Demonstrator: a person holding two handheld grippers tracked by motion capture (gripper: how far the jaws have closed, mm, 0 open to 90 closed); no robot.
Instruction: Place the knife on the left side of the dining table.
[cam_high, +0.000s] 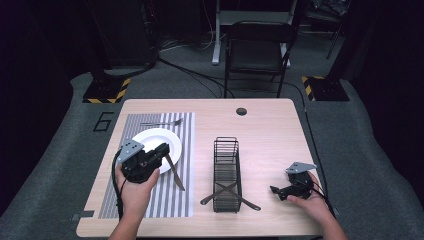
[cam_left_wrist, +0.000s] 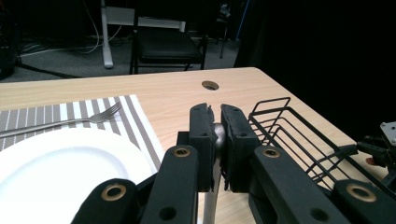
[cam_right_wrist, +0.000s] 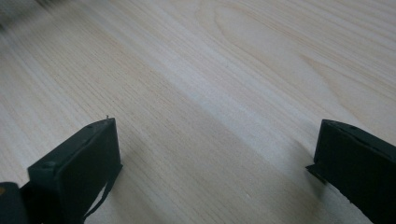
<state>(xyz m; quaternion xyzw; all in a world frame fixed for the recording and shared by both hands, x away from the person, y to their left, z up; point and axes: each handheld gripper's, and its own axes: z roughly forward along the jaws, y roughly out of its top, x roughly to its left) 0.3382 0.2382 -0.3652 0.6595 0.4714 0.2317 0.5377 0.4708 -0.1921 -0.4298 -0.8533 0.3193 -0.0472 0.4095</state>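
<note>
Knife (cam_high: 174, 172) pinched tight in the left gripper (cam_left_wrist: 216, 140), tip angled onto the placemat (cam_high: 185, 150) beside the plate (cam_high: 150, 137), apparently being laid there; right gripper (cam_high: 276, 190) idles wide open, empty, near the table's (cam_high: 270, 125) front-right corner.

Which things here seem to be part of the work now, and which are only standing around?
Likely part of the work:
- knife, held by the left gripper
- white plate
- fork
- striped placemat
- wire basket holding utensils
- right gripper, open over bare table

Only standing around:
- folding chair
- floor cables
</note>
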